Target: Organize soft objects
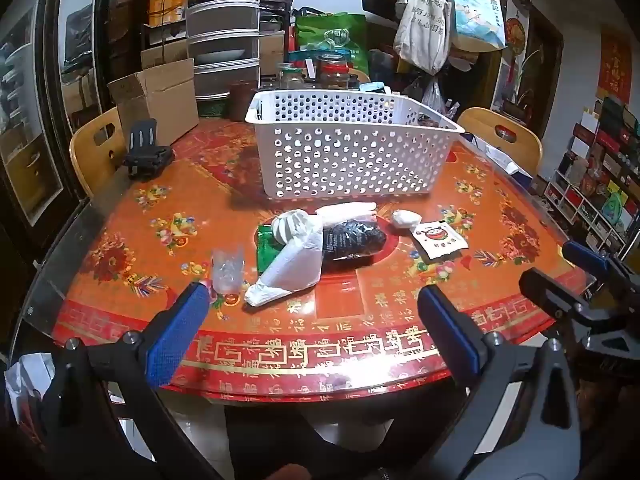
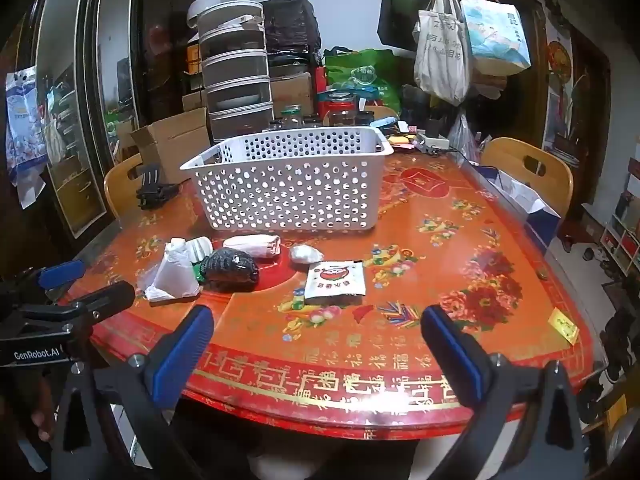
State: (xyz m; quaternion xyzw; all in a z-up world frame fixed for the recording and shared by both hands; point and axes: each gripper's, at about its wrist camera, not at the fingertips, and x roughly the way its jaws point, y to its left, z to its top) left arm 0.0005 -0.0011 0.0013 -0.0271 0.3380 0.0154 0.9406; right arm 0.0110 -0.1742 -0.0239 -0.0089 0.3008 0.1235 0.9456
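Observation:
Soft items lie grouped mid-table in front of a white perforated basket (image 1: 352, 152) (image 2: 288, 184): a white plastic bag (image 1: 294, 264) (image 2: 174, 274), a black bag (image 1: 352, 240) (image 2: 230, 266), a green packet (image 1: 267, 246), a white roll (image 1: 348, 212) (image 2: 252, 245), a small white wad (image 1: 405, 219) (image 2: 305, 254), a printed sachet (image 1: 438, 240) (image 2: 336, 278) and a clear crumpled piece (image 1: 228, 270). My left gripper (image 1: 312, 324) is open and empty at the near table edge. My right gripper (image 2: 316, 344) is open and empty, also at the near edge.
The round red patterned table (image 1: 360, 320) (image 2: 440, 280) has wooden chairs (image 1: 94, 148) (image 2: 528, 172) at left and right. A black clamp (image 1: 146, 152) (image 2: 154, 192) and a cardboard box (image 1: 160, 96) sit at the far left. Jars and clutter stand behind the basket. A yellow tag (image 2: 563, 326) lies near the right edge.

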